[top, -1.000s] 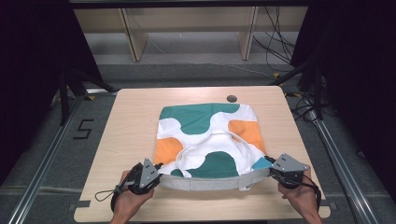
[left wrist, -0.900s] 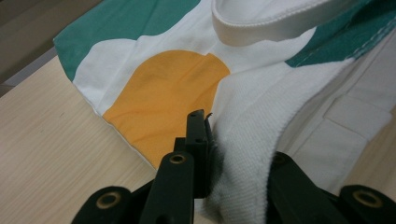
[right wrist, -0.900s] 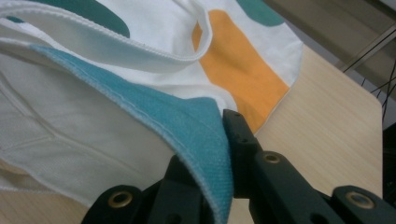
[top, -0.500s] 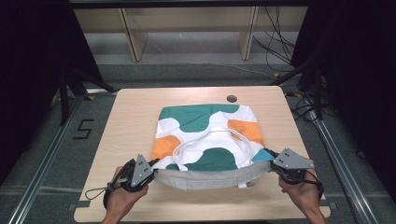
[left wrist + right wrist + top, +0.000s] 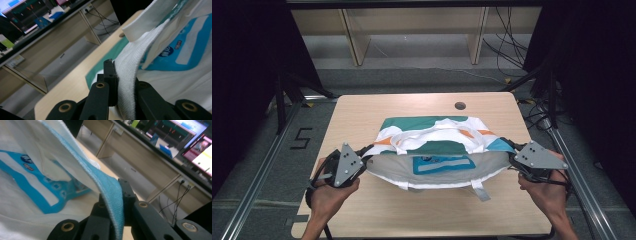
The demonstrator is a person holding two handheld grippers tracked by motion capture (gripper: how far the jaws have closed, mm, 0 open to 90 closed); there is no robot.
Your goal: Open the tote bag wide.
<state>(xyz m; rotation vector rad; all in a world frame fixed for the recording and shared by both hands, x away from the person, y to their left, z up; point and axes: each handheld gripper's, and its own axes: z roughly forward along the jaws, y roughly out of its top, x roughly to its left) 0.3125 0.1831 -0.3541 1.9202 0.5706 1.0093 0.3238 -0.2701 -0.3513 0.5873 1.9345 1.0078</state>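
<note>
Your left claw (image 5: 117,82) is clamped on the white woven edge of the bag (image 5: 439,160); in the left gripper view the fabric is squeezed between the two black jaws, no gap. Its jaws have just been closing, with that edge between them. Your right claw (image 5: 120,207) is clamped too, on the light blue corner of the bag, cloth pinched tight between the jaws in the right gripper view.

In the high view your left claw (image 5: 362,159) sits at the bag's left end and your right claw (image 5: 511,154) at its right end, each with its grey three-cornered plate on top. Your left hand (image 5: 328,192) and right hand (image 5: 546,192) are just outside the bag's ends, nearer you than the bag.

The bag hangs stretched between the two claws, near edge lifted, pale underside facing you. A blue label (image 5: 443,164) is on that underside, about midway between the ends. A grey strap (image 5: 479,191) dangles from the bag's lower edge, right of the label. The far part of the bag, green, white and orange patches, lies folded toward the back of the table (image 5: 377,215), touching it. A dark round hole (image 5: 460,105) in the table is beyond the bag, well apart from it.
</note>
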